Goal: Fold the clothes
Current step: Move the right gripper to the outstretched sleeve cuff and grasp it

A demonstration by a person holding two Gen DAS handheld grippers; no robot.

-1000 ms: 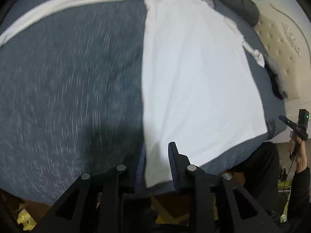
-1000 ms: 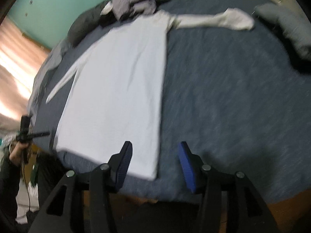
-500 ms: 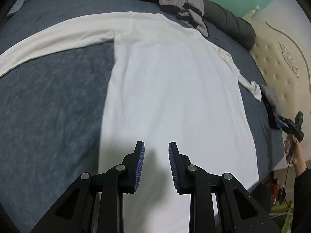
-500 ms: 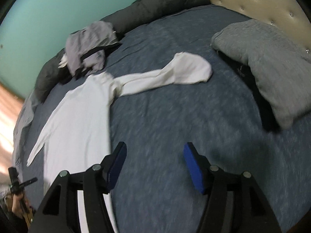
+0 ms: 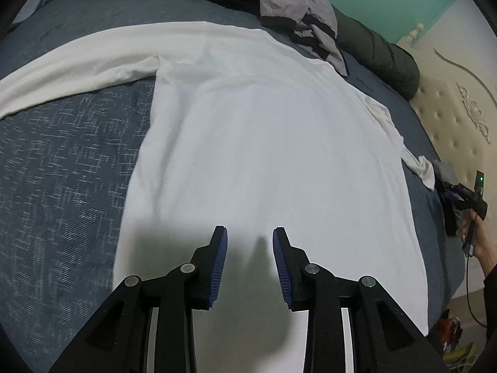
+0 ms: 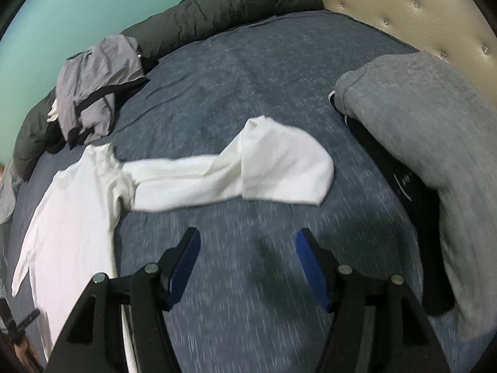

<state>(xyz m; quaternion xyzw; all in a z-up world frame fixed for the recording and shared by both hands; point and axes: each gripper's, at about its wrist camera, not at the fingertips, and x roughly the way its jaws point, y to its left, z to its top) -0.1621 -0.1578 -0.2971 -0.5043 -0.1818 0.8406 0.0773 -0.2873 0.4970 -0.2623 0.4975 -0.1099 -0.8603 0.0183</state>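
A long-sleeved white cotton shirt (image 5: 264,155) lies flat on the blue-grey bedspread (image 6: 264,71). Above its body, the left gripper (image 5: 250,248) is opening, empty; beside its folded sleeve, the right gripper (image 6: 247,248) gapes empty.

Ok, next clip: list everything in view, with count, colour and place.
shirt: one, white, long-sleeved, flat on the bed, one sleeve end doubled over
bedspread: one, blue-grey, under it all
jacket: one, grey, crumpled beyond the shirt's collar
quilt: one, dark, rolled along the far edge
blanket: one, grey, near the headboard
headboard: one, cream, tufted
left tool: jaws opening, empty, above the shirt
right tool: open, empty, over bare bedspread
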